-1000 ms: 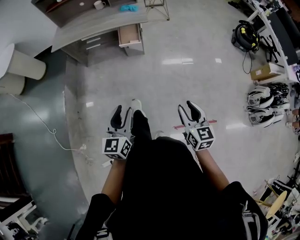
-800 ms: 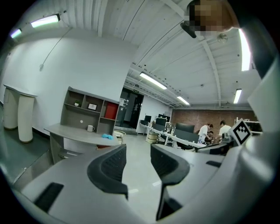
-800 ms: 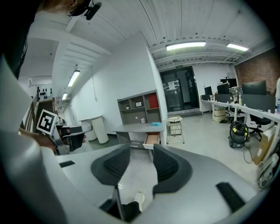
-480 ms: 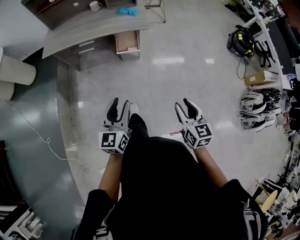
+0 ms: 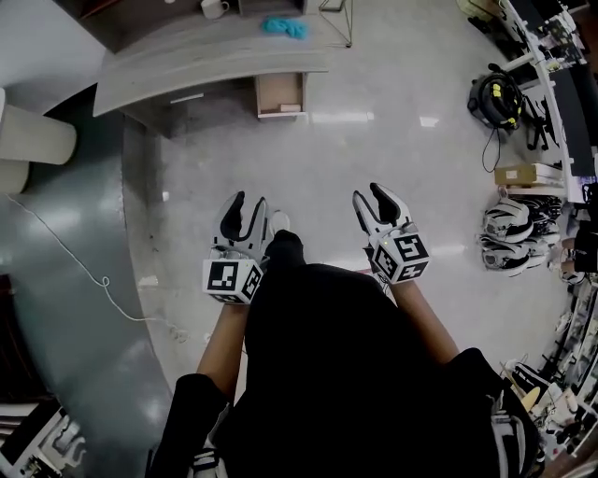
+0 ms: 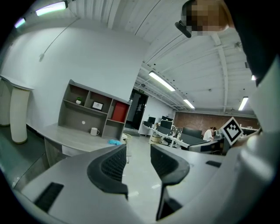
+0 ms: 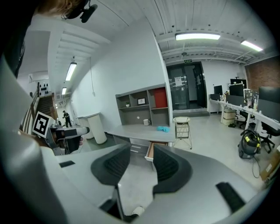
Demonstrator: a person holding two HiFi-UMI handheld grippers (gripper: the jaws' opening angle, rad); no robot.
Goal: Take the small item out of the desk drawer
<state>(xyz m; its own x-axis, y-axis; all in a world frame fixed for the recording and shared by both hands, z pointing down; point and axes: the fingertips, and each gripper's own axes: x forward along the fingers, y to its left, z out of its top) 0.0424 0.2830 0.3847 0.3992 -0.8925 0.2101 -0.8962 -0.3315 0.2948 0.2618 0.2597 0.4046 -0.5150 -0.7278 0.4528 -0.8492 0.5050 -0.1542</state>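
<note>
The grey curved desk (image 5: 206, 58) stands far ahead across the floor, with one drawer (image 5: 280, 93) pulled open toward me. Its inside looks pale, and I cannot make out any small item in it. A white mug (image 5: 213, 7) and a teal cloth (image 5: 285, 26) lie on the desktop. My left gripper (image 5: 245, 213) and right gripper (image 5: 378, 203) are held out in front of the person's body, both open and empty, well short of the desk. The open drawer (image 7: 154, 148) shows between the right jaws in the right gripper view. The left gripper (image 6: 138, 159) points past the desk's end (image 6: 74, 138).
A white round column (image 5: 37, 138) and a loose cable (image 5: 93, 280) are at the left. A wire stool (image 5: 336, 14) stands by the desk. A vacuum (image 5: 495, 98), a cardboard box (image 5: 523, 175) and helmets (image 5: 509, 229) line the right side. A shelf unit (image 7: 142, 104) backs the desk.
The person has stepped and turned slightly, so the desk and its open drawer now sit more squarely ahead. Both grippers stay open at the same spacing.
</note>
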